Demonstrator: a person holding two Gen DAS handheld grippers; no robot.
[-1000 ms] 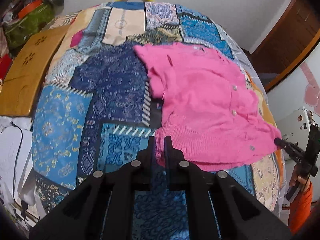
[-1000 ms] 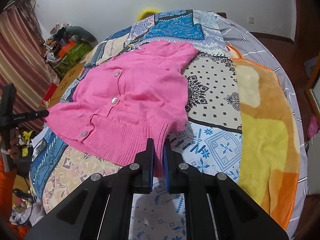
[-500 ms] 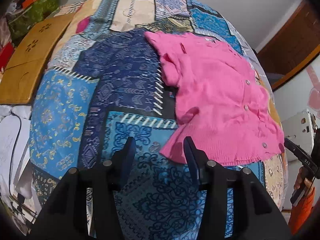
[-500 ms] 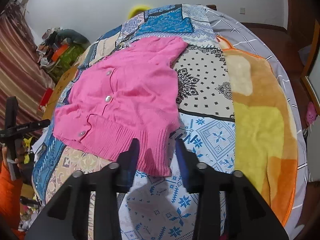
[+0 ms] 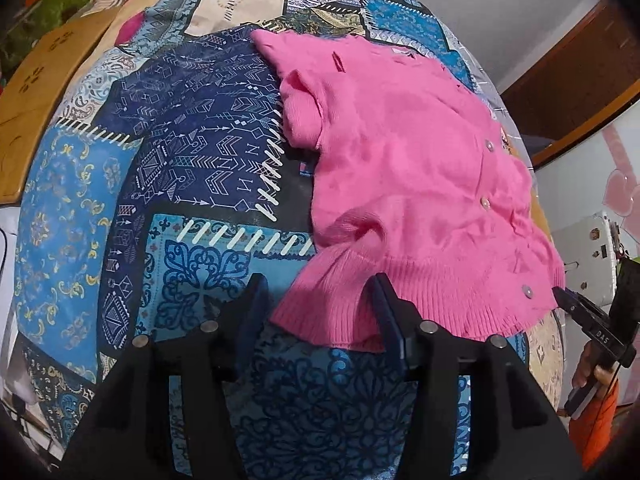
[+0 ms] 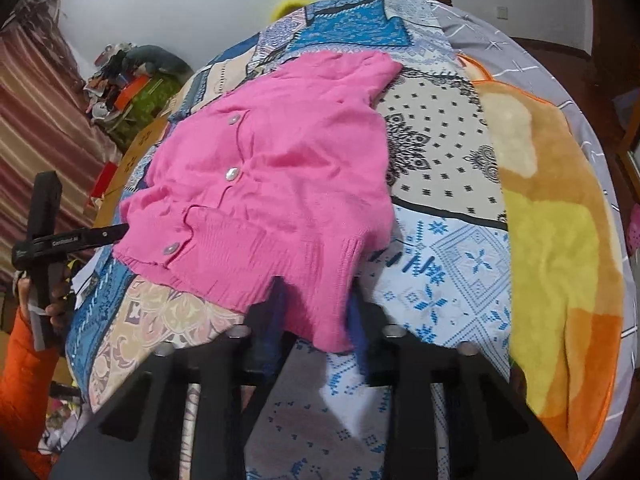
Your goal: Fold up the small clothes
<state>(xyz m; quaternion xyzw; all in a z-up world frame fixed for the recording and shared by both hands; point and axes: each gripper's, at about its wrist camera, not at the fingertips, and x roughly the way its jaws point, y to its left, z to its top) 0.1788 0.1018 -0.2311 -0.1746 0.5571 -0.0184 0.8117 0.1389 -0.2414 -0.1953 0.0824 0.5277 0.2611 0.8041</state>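
Note:
A small pink knit cardigan [image 5: 404, 184] with pearly buttons lies spread on the patchwork bedspread [image 5: 192, 184]; it also shows in the right wrist view [image 6: 280, 184]. My left gripper [image 5: 318, 300] is open, its jaws standing either side of the ribbed hem's left corner without gripping it. My right gripper [image 6: 316, 304] is open, its jaws standing either side of the hem's right corner. Each gripper shows from the side in the other's view: the right gripper [image 5: 580, 308], the left gripper [image 6: 80, 236].
A yellow and orange fleece blanket [image 6: 552, 216] lies on the bed's right side. A wooden board [image 5: 36, 92] and cluttered items [image 6: 132, 80] sit off the left side. A dark wooden door [image 5: 576, 80] stands at the right.
Both grippers were shut on the hem corners one second ago. They have opened and let go of the cardigan, which now lies flat on the bed.

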